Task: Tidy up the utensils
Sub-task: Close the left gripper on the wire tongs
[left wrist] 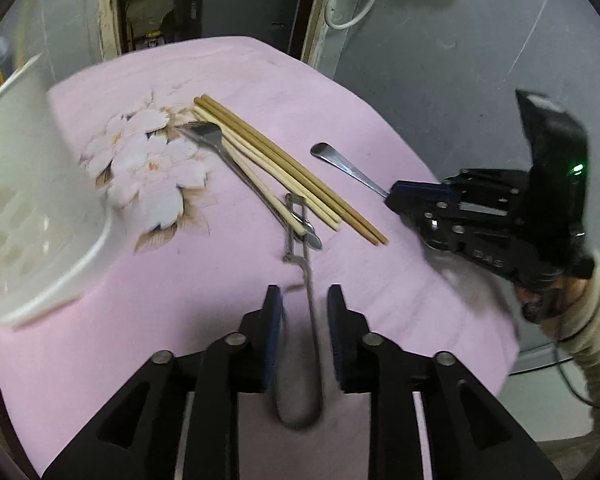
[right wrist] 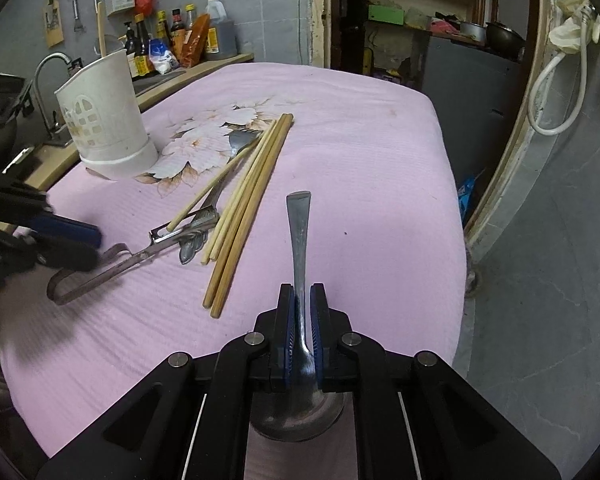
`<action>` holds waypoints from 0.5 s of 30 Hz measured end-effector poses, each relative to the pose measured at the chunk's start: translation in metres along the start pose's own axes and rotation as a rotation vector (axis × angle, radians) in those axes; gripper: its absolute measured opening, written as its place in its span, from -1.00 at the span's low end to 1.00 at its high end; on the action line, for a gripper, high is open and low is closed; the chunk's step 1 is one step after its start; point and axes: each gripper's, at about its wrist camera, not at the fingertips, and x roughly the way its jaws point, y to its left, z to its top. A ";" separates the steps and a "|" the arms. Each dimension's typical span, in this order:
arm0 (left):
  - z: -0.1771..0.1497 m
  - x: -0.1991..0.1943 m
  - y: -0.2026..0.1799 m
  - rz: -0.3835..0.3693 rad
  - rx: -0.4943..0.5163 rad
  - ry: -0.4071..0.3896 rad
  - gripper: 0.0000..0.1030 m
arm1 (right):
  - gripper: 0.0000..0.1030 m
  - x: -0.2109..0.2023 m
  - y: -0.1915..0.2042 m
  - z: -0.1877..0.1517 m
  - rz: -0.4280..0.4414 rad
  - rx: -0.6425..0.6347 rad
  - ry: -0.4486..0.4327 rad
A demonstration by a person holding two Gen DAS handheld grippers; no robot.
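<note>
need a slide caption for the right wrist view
Right gripper shut on a spoon above the pink cloth, with chopsticks, fork and white holder beyond.

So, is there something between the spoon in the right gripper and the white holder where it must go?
Yes. The spoon is clamped in the right gripper; toward the white holder lie the chopsticks, fork and peeler, all flat on the cloth.

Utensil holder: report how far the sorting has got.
Done: nothing visibly sits in the white holder yet. In hand: the right gripper is clamped on a spoon; the left gripper is open around the peeler handle. Left: the fork and chopsticks lie on the pink cloth.
</note>
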 end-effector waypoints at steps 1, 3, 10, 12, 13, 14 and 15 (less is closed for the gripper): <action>0.001 0.005 0.000 0.000 0.007 0.016 -0.54 | -0.86 0.001 -0.001 0.000 0.005 0.000 0.002; 0.004 0.013 0.000 0.009 0.018 0.040 -0.54 | -0.86 0.001 -0.002 0.001 0.014 -0.003 0.006; 0.016 0.028 0.003 0.050 0.025 0.086 -0.54 | -0.85 0.007 0.001 0.007 0.013 -0.040 0.026; 0.019 0.032 0.003 0.052 0.025 0.095 -0.54 | -0.83 0.011 0.002 0.011 0.008 -0.059 0.039; 0.018 0.032 0.001 0.052 0.025 0.096 -0.54 | -0.82 0.013 0.003 0.013 0.003 -0.069 0.047; 0.018 0.031 0.001 0.052 0.026 0.096 -0.55 | -0.81 0.015 0.005 0.015 -0.001 -0.079 0.055; 0.017 0.031 0.001 0.056 0.032 0.095 -0.56 | -0.79 0.018 0.007 0.017 -0.010 -0.096 0.064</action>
